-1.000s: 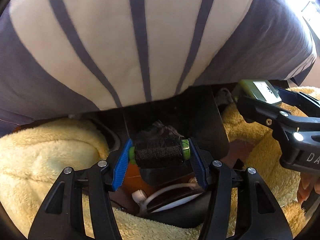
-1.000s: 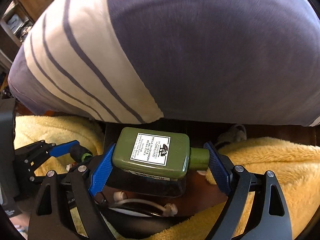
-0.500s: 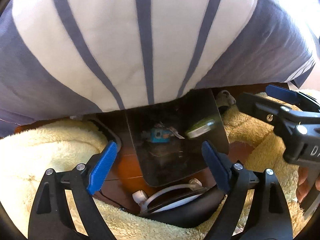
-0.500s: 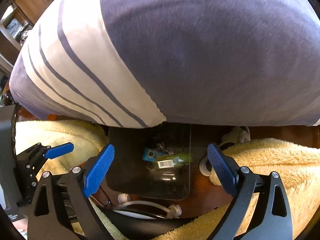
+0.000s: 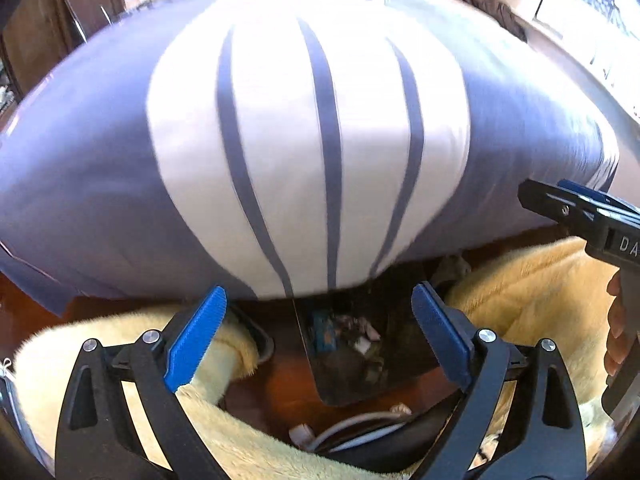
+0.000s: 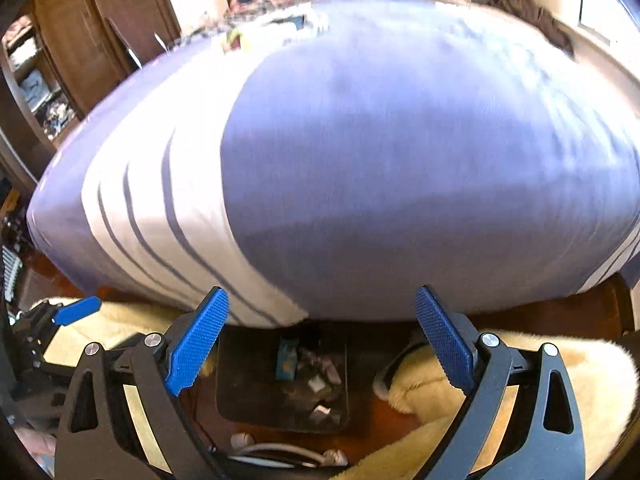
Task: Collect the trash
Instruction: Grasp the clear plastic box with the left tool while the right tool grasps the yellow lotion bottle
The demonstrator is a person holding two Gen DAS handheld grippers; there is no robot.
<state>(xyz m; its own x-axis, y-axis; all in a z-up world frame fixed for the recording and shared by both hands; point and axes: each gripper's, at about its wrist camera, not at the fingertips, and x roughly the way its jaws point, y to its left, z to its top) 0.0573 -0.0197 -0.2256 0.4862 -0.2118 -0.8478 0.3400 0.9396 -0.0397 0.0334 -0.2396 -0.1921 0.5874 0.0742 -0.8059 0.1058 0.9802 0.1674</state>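
Note:
A dark trash bin [image 5: 404, 364] stands on the wood floor at the foot of the bed, with scraps and a blue packet [image 5: 323, 331] inside. It also shows in the right wrist view [image 6: 244, 380]. My left gripper [image 5: 318, 338] is open and empty, raised above the bin. My right gripper [image 6: 322, 340] is open and empty too, above the bin; it shows at the right edge of the left wrist view [image 5: 580, 208]. The green bottle and the black roll are not clearly visible among the trash.
A bed with a purple and white striped cover [image 5: 312, 140] fills the view ahead. Yellow fluffy rugs [image 5: 532, 288] lie on both sides of the bin. White cables and a charger [image 6: 280, 450] lie on the floor in front of it.
One second ago my left gripper held a black roll and my right held a green bottle. Both opened, the items dropped into the bin, and both grippers have since lifted up and back.

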